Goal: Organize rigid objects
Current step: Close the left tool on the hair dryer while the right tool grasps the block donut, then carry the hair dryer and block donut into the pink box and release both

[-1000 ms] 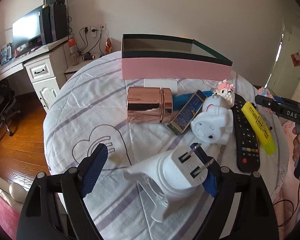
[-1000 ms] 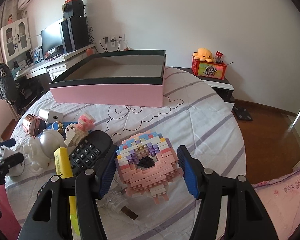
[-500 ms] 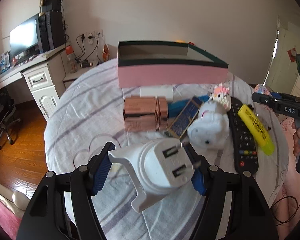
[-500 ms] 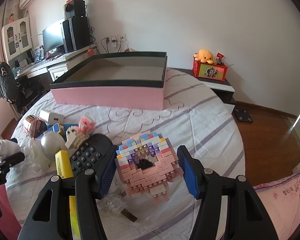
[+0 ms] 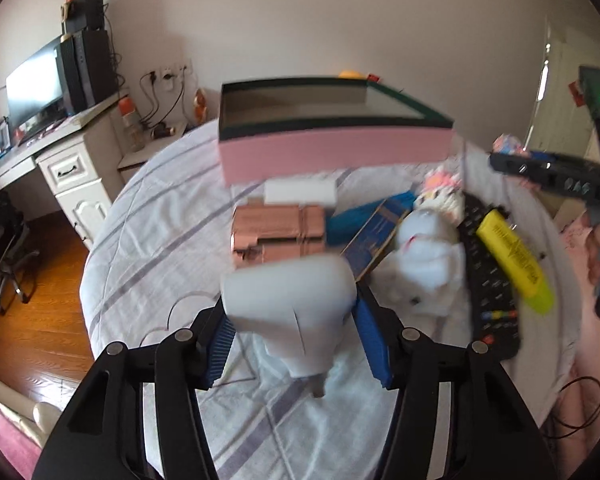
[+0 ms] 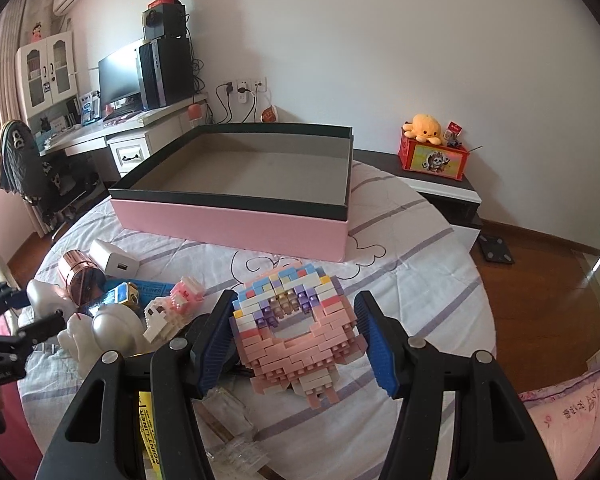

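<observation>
Low in the centre of the left wrist view, my left gripper pinched the white plug adapter between its blue pads, with the adapter's body filling the gap and lifted off the striped bedsheet. Behind it, toward the middle of the frame, lay the rose-gold canister on its side, with a white charger block just beyond it. To the right of the canister sat a blue box, a white figurine, the black remote and the yellow highlighter lying on the remote. The pink box with its dark rim stood at the upper centre, open on top, and nothing showed inside it.

At the bottom centre of the right wrist view, my right gripper closed on the pastel brick donut, both blue pads pressed against its sides. To its left I saw a small pink brick figure touching the white figurine. The pink box sat across the upper middle of that frame, well apart from the donut.
</observation>
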Demonstrator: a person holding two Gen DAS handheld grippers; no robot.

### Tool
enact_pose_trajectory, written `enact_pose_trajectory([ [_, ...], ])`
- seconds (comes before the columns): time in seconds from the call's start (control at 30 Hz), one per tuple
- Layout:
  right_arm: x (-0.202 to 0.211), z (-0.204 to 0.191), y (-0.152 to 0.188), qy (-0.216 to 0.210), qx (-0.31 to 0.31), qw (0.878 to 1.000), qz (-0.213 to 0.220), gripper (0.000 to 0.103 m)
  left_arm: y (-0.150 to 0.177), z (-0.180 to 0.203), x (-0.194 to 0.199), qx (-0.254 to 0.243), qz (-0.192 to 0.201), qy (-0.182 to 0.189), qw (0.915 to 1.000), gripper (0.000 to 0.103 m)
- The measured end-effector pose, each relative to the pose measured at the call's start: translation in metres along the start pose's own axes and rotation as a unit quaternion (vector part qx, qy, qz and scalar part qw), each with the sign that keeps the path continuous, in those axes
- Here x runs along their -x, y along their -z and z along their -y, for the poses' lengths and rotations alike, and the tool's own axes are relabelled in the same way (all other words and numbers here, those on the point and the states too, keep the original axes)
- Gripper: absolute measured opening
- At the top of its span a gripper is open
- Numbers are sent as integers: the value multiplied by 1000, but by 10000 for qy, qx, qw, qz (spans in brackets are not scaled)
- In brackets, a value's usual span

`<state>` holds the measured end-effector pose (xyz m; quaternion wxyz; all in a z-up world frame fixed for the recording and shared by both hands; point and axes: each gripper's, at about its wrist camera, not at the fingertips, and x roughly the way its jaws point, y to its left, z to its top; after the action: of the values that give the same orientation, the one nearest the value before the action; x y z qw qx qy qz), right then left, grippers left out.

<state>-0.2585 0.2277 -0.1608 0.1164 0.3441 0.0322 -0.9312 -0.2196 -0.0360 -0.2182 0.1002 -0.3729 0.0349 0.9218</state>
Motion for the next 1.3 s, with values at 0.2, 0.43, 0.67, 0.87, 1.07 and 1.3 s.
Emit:
enact_pose_trajectory([
  [0.2,1,-1,-1,15,22,10000,16,61,-3,0,4,87,219,32,9997,43],
  [0.43,3,-5,-11,-12,119,9999,68,61,-14,8,1,-208,84,119,9997,36],
  [0.67,2,-9,-14,-89,135,9998,92,61,-11,2,9,5,216,192,9996,35],
  [0.87,1,-15,-27,-166,226,9995,169,61,-42,7,29,-55,638,381,9972,35],
  [1.07,-13,-24,-59,-242,430,9985,225,61,-98,12,16,-281,906,353,9949,35],
  [1.3,-56,-28,-104,-418,492,9979,45,61,-164,7,-41,-263,648,571,9959,35],
])
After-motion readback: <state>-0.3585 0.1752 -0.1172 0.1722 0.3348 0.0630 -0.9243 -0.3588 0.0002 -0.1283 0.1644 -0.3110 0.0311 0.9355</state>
